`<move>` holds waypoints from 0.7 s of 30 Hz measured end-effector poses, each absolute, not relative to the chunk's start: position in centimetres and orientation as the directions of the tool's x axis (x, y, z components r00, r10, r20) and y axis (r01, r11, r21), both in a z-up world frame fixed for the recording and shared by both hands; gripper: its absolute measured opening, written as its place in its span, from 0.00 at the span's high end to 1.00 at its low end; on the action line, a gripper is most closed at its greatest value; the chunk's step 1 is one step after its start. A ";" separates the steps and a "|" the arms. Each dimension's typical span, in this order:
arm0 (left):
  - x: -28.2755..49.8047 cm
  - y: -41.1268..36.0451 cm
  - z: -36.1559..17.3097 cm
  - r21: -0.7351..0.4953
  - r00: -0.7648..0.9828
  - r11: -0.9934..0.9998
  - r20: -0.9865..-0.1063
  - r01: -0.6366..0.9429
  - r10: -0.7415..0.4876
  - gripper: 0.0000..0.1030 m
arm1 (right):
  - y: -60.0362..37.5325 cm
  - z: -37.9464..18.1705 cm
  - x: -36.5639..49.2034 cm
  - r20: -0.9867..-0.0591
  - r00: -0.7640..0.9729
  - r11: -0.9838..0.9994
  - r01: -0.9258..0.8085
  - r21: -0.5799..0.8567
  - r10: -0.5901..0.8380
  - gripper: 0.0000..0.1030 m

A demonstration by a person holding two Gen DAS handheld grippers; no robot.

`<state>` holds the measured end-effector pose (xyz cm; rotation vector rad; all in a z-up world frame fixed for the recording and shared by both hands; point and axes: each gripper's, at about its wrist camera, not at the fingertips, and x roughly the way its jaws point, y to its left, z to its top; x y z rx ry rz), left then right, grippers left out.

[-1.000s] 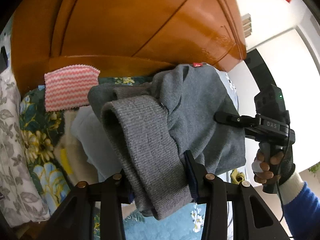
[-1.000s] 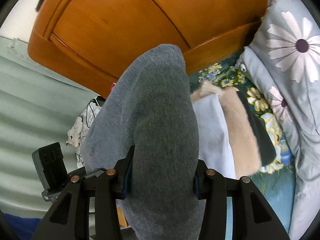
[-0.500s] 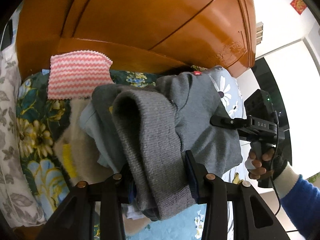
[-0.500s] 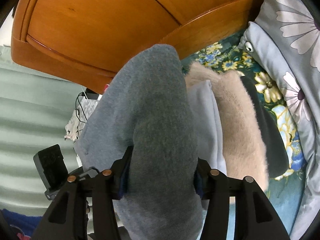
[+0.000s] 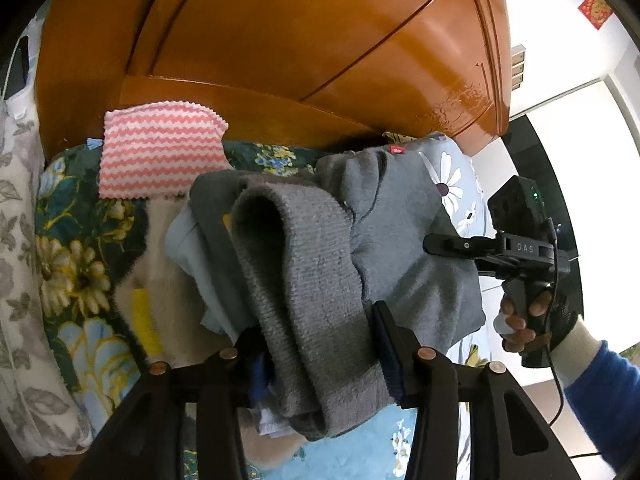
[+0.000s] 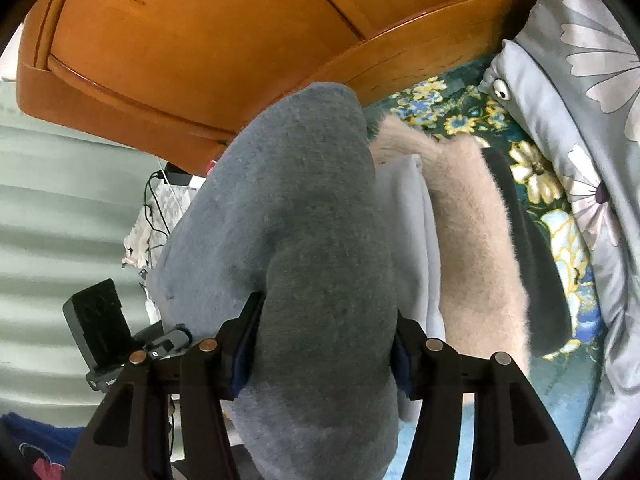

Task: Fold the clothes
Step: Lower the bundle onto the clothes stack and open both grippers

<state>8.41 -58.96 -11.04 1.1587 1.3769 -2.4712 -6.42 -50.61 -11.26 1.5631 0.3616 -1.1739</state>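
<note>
A folded grey sweater (image 5: 328,260) hangs in the air between both grippers, above a stack of folded clothes. My left gripper (image 5: 320,344) is shut on its ribbed hem end. My right gripper (image 6: 324,332) is shut on the other folded end (image 6: 304,240); it also shows at the right of the left wrist view (image 5: 440,246). Below lie a pale blue garment (image 6: 416,240), a beige fluffy garment (image 6: 472,240) and a dark one (image 6: 536,264).
A wooden headboard (image 5: 320,52) stands just behind. A pink zigzag cloth (image 5: 160,156) lies against it on the floral bedspread (image 5: 76,272). A daisy-print pillow (image 6: 580,92) is at the right. A white patterned pillow (image 5: 20,280) is at the left.
Both grippers have carried the sweater forward and lower over the stack of folded clothes, closer to the headboard. Both grips are unchanged.
</note>
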 end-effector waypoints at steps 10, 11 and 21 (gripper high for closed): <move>11.6 -61.0 -8.8 -0.682 -0.733 -0.562 -0.655 0.468 0.184 0.38 | -48.9 -8.2 -7.3 -0.865 0.345 -0.420 0.768 0.483 -0.364 0.42; 12.1 -61.4 -8.6 -0.681 -0.735 -0.555 -0.655 0.477 0.172 0.38 | -48.6 -7.8 -7.3 -0.869 0.331 -0.426 0.770 0.474 -0.369 0.42; 10.7 -59.3 -4.1 -0.594 -0.743 -0.688 -0.659 0.417 0.118 0.38 | -45.7 -1.8 -4.6 -0.900 0.063 -0.426 0.865 0.265 -0.431 0.42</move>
